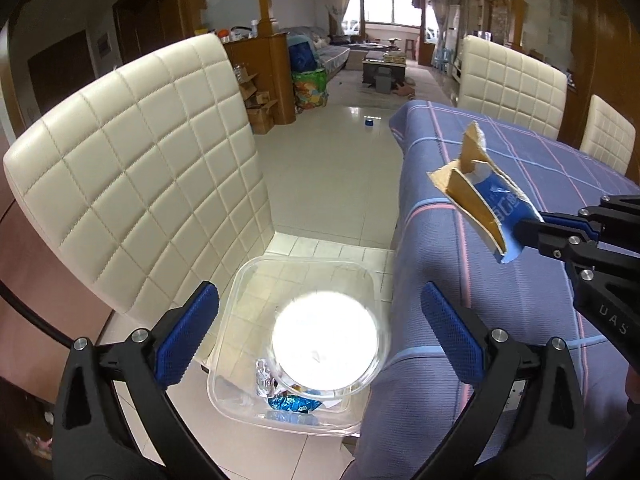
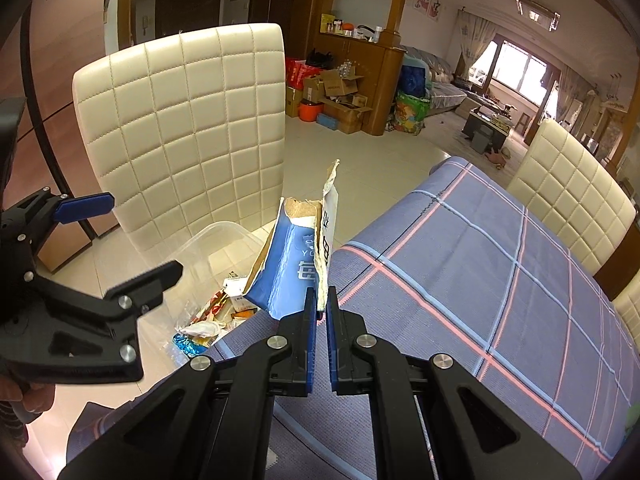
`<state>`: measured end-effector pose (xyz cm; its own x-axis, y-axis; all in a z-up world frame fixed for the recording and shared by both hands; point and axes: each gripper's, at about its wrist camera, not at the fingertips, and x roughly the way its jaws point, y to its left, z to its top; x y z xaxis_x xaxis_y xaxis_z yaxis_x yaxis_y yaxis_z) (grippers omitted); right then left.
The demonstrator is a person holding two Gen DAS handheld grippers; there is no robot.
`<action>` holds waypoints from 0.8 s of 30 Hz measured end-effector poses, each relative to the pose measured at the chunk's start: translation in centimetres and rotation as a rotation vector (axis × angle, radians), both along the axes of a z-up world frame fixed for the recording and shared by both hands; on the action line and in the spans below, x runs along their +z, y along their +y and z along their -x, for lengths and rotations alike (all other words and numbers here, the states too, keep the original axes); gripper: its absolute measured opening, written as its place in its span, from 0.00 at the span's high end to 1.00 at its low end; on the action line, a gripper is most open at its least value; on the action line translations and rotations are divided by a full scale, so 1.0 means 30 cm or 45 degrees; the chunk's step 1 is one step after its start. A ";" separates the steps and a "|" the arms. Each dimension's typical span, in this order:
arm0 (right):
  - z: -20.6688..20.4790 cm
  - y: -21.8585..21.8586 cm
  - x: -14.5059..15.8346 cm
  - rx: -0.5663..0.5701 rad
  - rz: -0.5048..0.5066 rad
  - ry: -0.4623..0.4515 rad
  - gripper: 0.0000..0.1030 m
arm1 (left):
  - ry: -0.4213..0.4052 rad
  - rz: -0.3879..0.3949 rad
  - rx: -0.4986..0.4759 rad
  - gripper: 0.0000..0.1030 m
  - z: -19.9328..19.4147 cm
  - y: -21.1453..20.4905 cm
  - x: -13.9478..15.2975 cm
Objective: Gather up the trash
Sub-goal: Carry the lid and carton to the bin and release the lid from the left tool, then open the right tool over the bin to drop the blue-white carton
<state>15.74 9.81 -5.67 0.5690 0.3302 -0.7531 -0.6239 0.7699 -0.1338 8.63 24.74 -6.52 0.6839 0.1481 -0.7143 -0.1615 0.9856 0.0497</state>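
Observation:
My right gripper (image 2: 320,300) is shut on a torn blue and white carton (image 2: 294,256) and holds it above the table's left edge; it also shows in the left wrist view (image 1: 492,200). My left gripper (image 1: 320,328) is open and empty above a clear plastic bin (image 1: 240,380) on the floor beside the table. The bin holds a white round lid (image 1: 325,343), a blue foil wrapper (image 1: 292,404) and other scraps. The bin (image 2: 204,240) and the left gripper (image 2: 132,240) also show in the right wrist view.
The table has a blue plaid cloth (image 2: 480,280). A cream quilted chair (image 1: 132,180) stands left of the bin, and more cream chairs (image 1: 512,80) stand at the table's far side. Boxes and bags (image 2: 340,96) sit by a wooden cabinet farther back.

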 end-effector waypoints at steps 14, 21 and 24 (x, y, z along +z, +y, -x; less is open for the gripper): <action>-0.019 0.105 -0.062 0.060 0.032 0.058 0.95 | 0.036 0.054 0.125 0.03 0.046 0.159 -0.054; -0.019 0.160 -0.075 0.115 0.031 0.055 0.94 | 0.034 0.044 0.185 0.03 0.081 0.212 -0.062; -0.005 0.180 -0.078 0.114 0.088 -0.020 0.90 | 0.029 0.020 0.203 0.03 0.093 0.220 -0.061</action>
<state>15.90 15.21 -8.01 0.5513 0.3278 -0.7672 -0.6871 0.6999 -0.1947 5.85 31.33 -8.36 0.6364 0.2426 -0.7322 -0.3153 0.9481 0.0400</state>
